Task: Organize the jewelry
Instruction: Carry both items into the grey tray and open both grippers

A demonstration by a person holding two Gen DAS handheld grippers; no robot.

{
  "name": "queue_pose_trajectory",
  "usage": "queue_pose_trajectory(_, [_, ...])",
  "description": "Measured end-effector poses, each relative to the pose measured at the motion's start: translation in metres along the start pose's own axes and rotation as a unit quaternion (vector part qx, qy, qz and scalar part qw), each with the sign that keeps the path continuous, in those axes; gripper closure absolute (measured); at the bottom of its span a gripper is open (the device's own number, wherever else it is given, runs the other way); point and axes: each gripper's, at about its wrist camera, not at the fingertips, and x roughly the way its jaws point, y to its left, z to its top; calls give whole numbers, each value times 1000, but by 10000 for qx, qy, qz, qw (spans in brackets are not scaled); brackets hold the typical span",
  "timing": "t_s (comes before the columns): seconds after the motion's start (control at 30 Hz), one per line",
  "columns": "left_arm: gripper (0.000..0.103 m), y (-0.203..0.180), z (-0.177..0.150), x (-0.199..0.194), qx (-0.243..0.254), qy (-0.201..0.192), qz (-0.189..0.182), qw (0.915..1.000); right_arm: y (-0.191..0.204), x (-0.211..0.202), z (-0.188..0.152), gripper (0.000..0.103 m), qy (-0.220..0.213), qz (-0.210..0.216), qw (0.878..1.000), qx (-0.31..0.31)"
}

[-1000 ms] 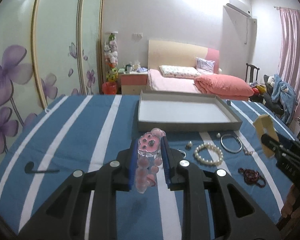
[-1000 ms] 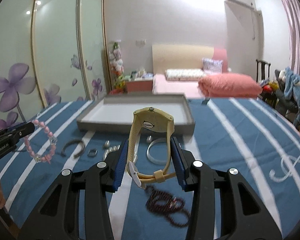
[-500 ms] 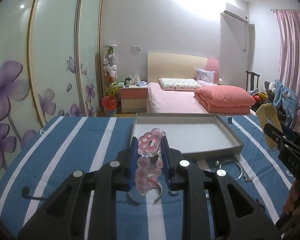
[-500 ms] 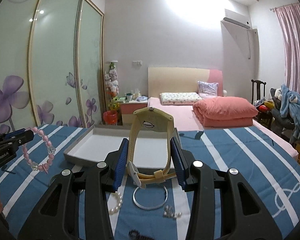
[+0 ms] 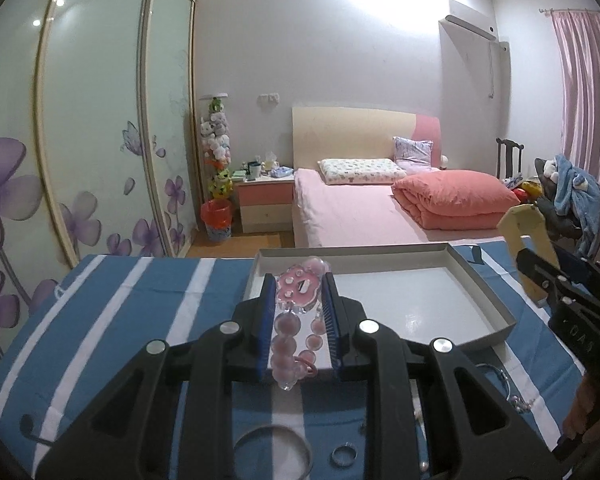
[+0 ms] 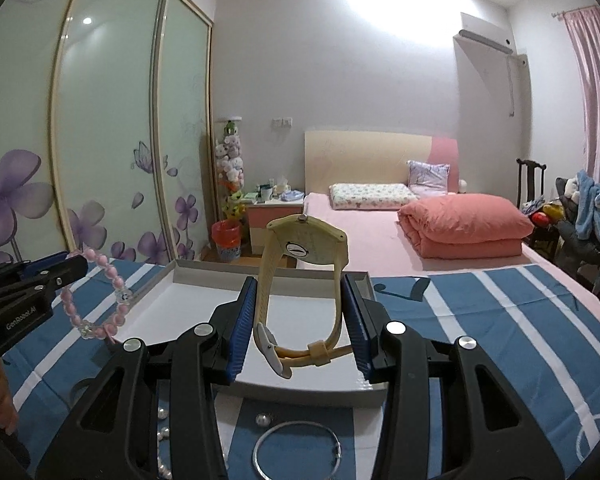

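Note:
My left gripper (image 5: 299, 300) is shut on a pink bead bracelet (image 5: 296, 328) with a flower charm, held over the near left rim of the shallow grey tray (image 5: 496, 312). In the right wrist view the same bracelet (image 6: 100, 300) hangs from the left gripper (image 6: 66, 266) at the tray's left edge. My right gripper (image 6: 300, 312) is shut on a cream wristwatch (image 6: 304, 280), its strap looped between the blue pads, above the tray's white floor (image 6: 172, 308). The watch (image 5: 528, 236) also shows at the right of the left wrist view.
On the blue-and-white striped cloth (image 6: 500, 320) in front of the tray lie a silver bangle (image 6: 296, 448), a small bead (image 6: 262, 419), white pearls (image 6: 162, 436) and a ring (image 5: 343, 456). A pink bed (image 5: 360, 212) stands beyond the table.
Both grippers have moved forward toward the tray with their pieces still held. The tray now sits directly under the fingertips and the loose jewelry has slid to the bottom of both views.

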Motion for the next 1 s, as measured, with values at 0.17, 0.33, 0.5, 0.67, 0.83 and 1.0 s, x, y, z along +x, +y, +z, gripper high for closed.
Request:
queue_pose_trajectory(0.17, [80, -5, 2, 31, 10, 125, -53, 9999, -4, 25, -6, 59, 271, 60, 9996, -22])
queue_pose_trajectory(0.33, [80, -9, -1, 65, 9, 341, -85, 9994, -1, 53, -13, 59, 648, 106, 9978, -21])
queue_pose_trajectory(0.5, [80, -4, -7, 94, -101, 660, -124, 9977, 3, 74, -17, 59, 1012, 116, 9948, -46])
queue_pose_trajectory(0.67, [80, 1, -8, 114, -157, 905, -200, 9956, 5, 94, -21, 59, 1476, 198, 9888, -15])
queue_pose_trajectory(0.83, [79, 4, -12, 127, -236, 1077, -260, 9936, 2, 108, -23, 58, 1838, 282, 9825, 131])
queue_pose_trajectory(1.0, [78, 10, -18, 134, -315, 1225, -230, 9917, -1, 110, -24, 47, 1926, 301, 9805, 237])
